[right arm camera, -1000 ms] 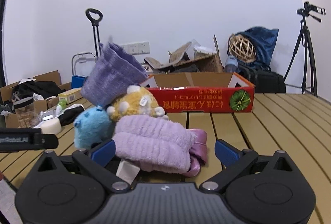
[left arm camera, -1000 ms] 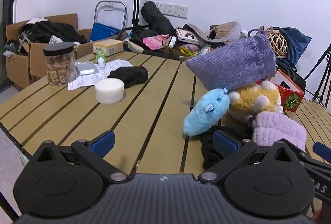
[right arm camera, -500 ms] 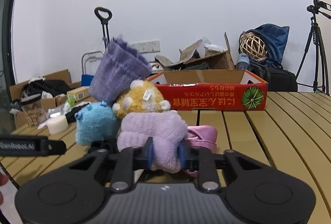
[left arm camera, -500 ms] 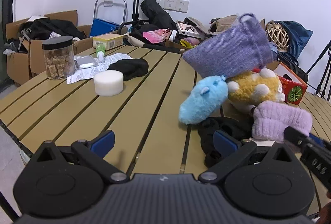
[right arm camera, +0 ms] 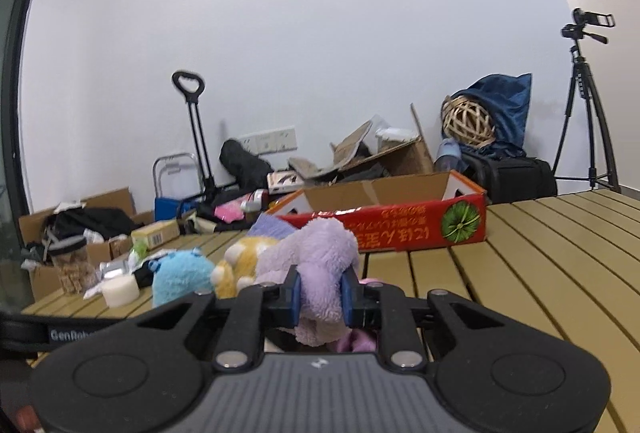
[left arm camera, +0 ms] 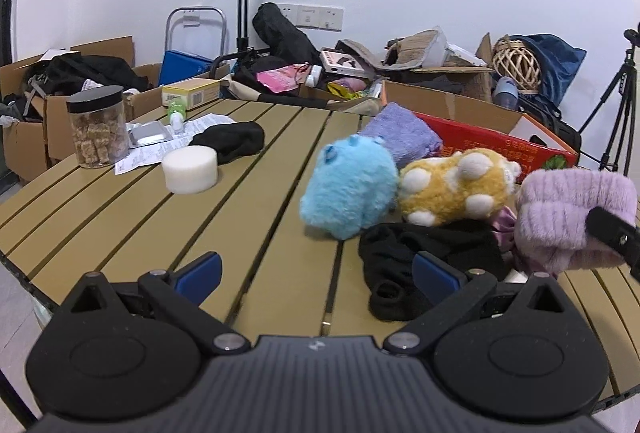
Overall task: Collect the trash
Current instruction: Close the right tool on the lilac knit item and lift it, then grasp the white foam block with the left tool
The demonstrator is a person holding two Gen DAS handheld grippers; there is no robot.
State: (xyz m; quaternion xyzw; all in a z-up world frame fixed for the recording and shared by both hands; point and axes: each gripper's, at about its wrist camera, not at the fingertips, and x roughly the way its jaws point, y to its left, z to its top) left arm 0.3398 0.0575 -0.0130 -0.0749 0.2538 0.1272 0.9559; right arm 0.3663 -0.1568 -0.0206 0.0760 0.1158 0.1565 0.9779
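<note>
Right wrist view: the right gripper has just been closing, and its blue pads now pinch the fluffy lilac plush item at lower centre of the frame, squeezing the pile between them. Behind it, centre right, stands the red cardboard box with a green fruit print on the slatted tan table. Only this view shows the pads pressing the plush.

Left wrist view: the left gripper has its jaws spread wide, with nothing between them. The lilac plush appears at the right edge, raised above a black cloth. Only this view shows clearly, at left, the clear jar with a black lid, the white cylindrical block, and at centre the sky-blue plush toy touching the yellow plush toy with white spots.
</note>
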